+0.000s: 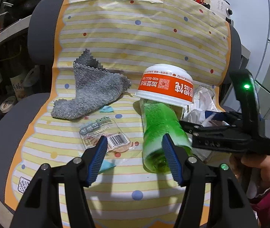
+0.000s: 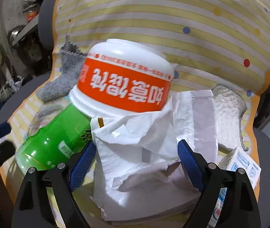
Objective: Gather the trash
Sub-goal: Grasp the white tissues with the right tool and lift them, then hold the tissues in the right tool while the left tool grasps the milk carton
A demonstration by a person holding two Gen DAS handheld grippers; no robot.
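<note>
Orange-banded bowl (image 2: pixel 123 79) sits upturned over green bottle (image 1: pixel 161 133); both tongs (image 1: pixel 134 148) (image 2: pixel 136 152) wide, empty.

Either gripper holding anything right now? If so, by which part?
Nothing held. Left gripper is open above the clear wrapper and green bottle. Right gripper is open, fingers either side of the white bag, not closed on it.

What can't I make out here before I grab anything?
- Green bottle neck end: hidden under the upturned bowl in both views.
- White plastic bag contents: hidden by its own folds, right wrist view.
- Small box: cut off behind the right gripper fingers and by the edge.
- Clear wrapper print: too small, partly behind the left gripper.
</note>
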